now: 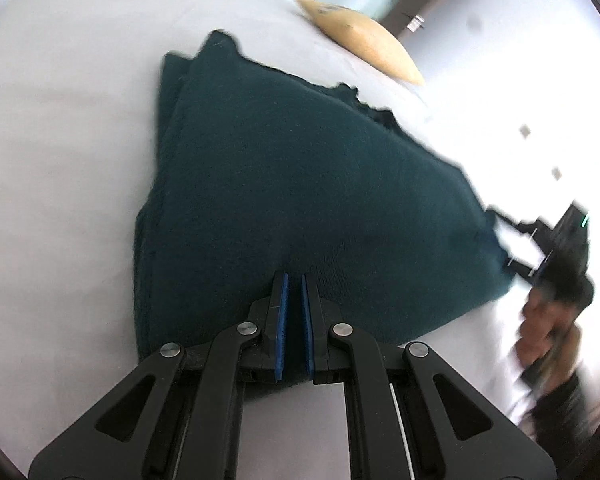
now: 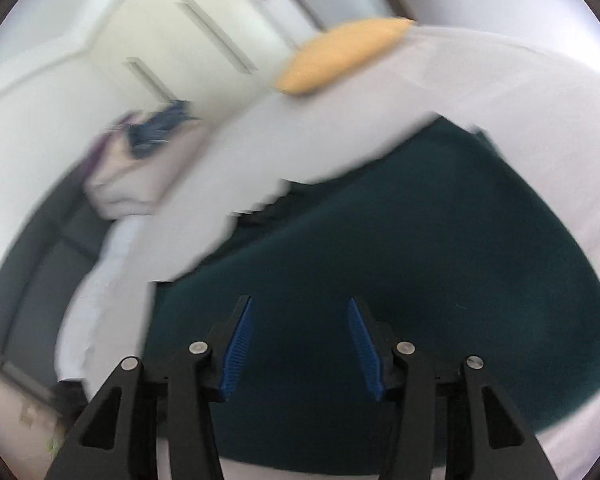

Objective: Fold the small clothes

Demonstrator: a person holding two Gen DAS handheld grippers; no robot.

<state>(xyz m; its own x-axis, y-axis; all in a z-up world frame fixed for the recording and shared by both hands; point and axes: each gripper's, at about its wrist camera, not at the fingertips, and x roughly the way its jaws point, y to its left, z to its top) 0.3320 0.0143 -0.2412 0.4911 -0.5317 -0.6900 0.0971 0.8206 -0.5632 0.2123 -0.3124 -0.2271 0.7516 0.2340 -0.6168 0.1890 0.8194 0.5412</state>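
A dark teal knit garment (image 1: 300,200) lies folded in layers on a white bed. My left gripper (image 1: 295,280) is shut on its near edge, cloth pinched between the blue pads. My right gripper (image 2: 300,308) is open and empty, just above the same garment (image 2: 420,260). In the left wrist view the right gripper (image 1: 540,248) shows blurred at the garment's right corner, held by a hand. The right wrist view is motion-blurred.
White bed sheet (image 1: 60,120) surrounds the garment. A tan pillow (image 1: 364,36) lies at the far side; it also shows in the right wrist view (image 2: 340,56). A pile of clothes (image 2: 140,152) sits off the bed to the left by a dark floor.
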